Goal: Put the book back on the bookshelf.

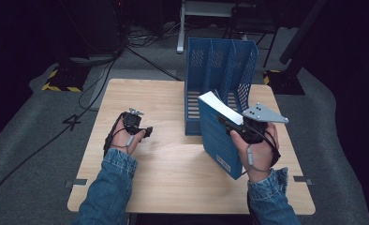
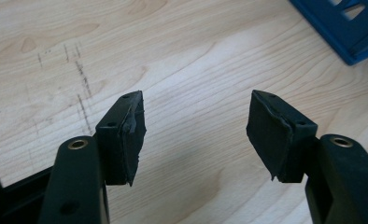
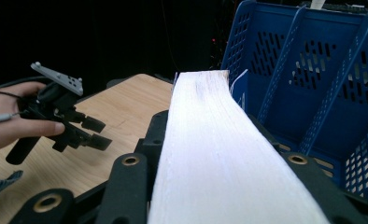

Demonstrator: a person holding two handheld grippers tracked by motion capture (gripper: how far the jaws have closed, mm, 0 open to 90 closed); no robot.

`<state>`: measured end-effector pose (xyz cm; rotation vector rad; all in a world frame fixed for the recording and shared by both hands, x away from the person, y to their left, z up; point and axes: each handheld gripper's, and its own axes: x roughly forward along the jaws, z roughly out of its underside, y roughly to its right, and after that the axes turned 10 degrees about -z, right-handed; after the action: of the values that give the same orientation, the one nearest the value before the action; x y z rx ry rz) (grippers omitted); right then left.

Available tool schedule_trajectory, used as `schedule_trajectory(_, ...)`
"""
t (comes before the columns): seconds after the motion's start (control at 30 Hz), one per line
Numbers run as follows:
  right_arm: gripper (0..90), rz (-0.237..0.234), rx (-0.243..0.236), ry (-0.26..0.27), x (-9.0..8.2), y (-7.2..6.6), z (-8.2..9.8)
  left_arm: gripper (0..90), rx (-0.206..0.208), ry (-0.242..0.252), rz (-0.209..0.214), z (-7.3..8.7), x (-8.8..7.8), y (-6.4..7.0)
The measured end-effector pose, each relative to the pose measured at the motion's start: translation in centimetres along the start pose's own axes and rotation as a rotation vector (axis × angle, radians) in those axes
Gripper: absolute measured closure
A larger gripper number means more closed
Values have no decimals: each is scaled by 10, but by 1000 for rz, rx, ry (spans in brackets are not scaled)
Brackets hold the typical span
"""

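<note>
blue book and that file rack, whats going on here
A person sits at a wooden table with a tool in each hand. The right tool is shut on a thick blue book, gripping it by the white page edge and holding it tilted, just in front of the blue file rack. The rack's slots look empty. The left tool is open with nothing between its jaws, held over the table off to the left.
</note>
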<state>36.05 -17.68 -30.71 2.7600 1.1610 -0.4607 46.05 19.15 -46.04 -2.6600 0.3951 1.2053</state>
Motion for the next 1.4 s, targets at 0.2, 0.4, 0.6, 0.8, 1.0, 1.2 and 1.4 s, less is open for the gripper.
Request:
schedule_trajectory(0.2, 612, -6, 17, 29, -3, 2, -6, 348, 34, -44, -39, 11, 8, -14)
schedule_trajectory(0.4, 612, -24, 32, 49, -5, 7, -11, 325, 85, -54, -49, 19, 13, -23)
schedule_trajectory(0.6, 612, -70, 50, 70, -6, 15, -16, 310, 117, -61, -64, 25, 17, -27)
schedule_trajectory(0.8, 612, -166, 25, 95, -4, 23, -23, 276, 111, -37, -48, 27, 19, -32)
schedule_trajectory(1.0, 612, -258, 27, 121, 0, 31, -33, 227, 84, -17, -19, 30, 23, -36)
schedule_trajectory(1.2, 613, -294, 7, 114, 4, 33, -47, 161, 58, 30, -5, 33, 29, -37)
schedule_trajectory(1.4, 612, -286, 12, 127, 7, 40, -60, 142, 50, 59, -3, 35, 31, -39)
